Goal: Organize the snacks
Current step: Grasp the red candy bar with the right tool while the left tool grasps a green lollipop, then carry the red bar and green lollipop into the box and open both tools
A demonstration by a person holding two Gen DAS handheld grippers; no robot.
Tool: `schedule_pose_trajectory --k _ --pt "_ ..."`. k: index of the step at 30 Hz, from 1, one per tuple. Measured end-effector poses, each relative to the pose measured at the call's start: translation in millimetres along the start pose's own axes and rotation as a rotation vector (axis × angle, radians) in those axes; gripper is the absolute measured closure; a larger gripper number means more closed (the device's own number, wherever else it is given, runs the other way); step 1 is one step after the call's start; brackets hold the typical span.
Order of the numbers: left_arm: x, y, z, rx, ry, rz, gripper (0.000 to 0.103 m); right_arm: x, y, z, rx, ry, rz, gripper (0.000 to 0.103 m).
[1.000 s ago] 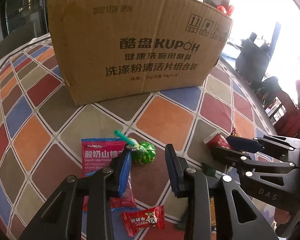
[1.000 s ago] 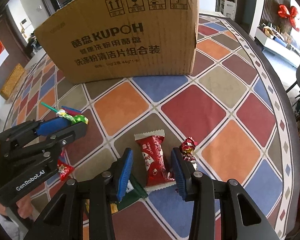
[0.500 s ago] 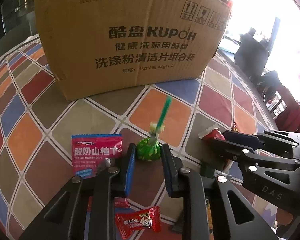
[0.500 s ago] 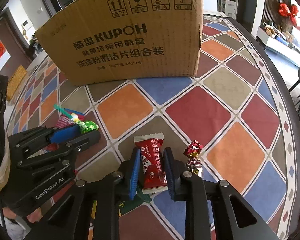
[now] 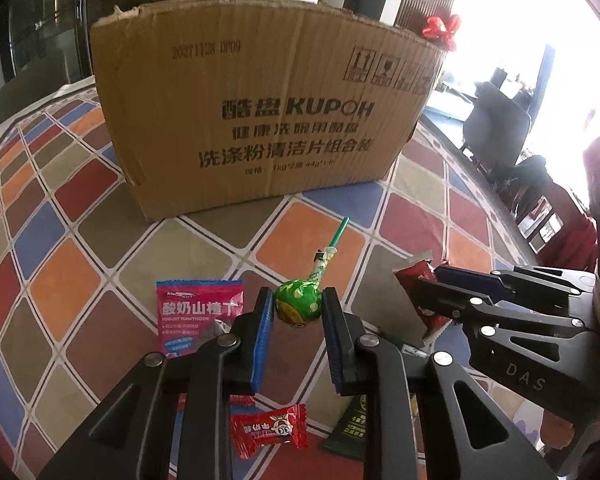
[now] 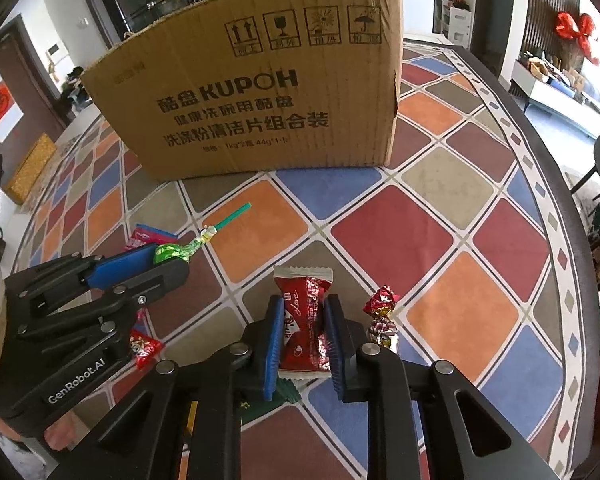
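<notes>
1. Cardboard box [image 5: 260, 120]: stands upright on the checked tablecloth [image 6: 440, 232], printed face toward both cameras. It is the landmark here and, in all likelihood, the place where the snacks are meant to go.
2. Left gripper [image 5: 296, 312]: in front of the box, pointing down at the cloth. Its blue pads are pressed on the round head of the green lollipop [image 5: 298, 306], and the stick points toward the box. Held by the head, probably because the thin stick offers little to pinch.
3. Right gripper [image 6: 302, 328]: in front of the box, to the right of the left gripper. Its pads are clamped across the red snack packet [image 6: 306, 320] and crease the wrapper at the middle. The packet's sealed end points toward the box.
4. Loose items in front of the box: pink hawthorn sachet [image 5: 198, 312], small red candy [image 5: 270, 432], foil-wrapped sweets [image 6: 382, 312]. All are untouched.
5. Stage: both items are gripped, neither clearly lifted; carrying them to the box looks next.
</notes>
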State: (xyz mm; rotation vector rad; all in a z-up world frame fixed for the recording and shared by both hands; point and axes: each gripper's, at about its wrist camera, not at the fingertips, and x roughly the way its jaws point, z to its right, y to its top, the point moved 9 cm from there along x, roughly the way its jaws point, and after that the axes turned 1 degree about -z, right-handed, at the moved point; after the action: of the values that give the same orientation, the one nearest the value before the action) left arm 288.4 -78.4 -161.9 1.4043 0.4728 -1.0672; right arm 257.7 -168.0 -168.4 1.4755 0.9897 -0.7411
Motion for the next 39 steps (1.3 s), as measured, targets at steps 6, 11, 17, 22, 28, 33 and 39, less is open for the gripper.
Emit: schedule_pose_trajectory --k 6,11,17,22,28,33,39 --pt "-19.1 15.9 4.8 -0.004 -0.001 0.056 0.078 -14.6 9.9 1.2 0.001 0.001 0.043 0.081" --pt "-39.3 31.6 7.6 0.000 0.004 0.108 0.078 -30.8 20.5 -1.9 -0.005 0.013 0.085 0.081" --pt "-64.6 54.6 8.1 -0.003 0.007 0.175 0.078 -56.9 39.5 -10.8 -0.019 0.033 0.157 0.081" --pt "-84.8 75.0 4.5 -0.007 0.017 0.231 0.078 -75.3 60.3 -19.0 -0.033 0.047 0.216 0.081" --pt "-105.0 102.7 -2.1 -0.011 0.037 0.290 0.078 -97.2 88.5 -28.1 -0.044 0.066 0.281 0.081" --pt "-114.5 123.7 -8.2 -0.006 0.052 0.321 0.078 -109.0 112.7 -32.2 -0.056 0.072 0.317 0.081" --pt "-118.3 150.3 -16.8 0.010 0.068 0.336 0.078 -122.3 143.4 -36.9 -0.069 0.069 0.361 0.081"
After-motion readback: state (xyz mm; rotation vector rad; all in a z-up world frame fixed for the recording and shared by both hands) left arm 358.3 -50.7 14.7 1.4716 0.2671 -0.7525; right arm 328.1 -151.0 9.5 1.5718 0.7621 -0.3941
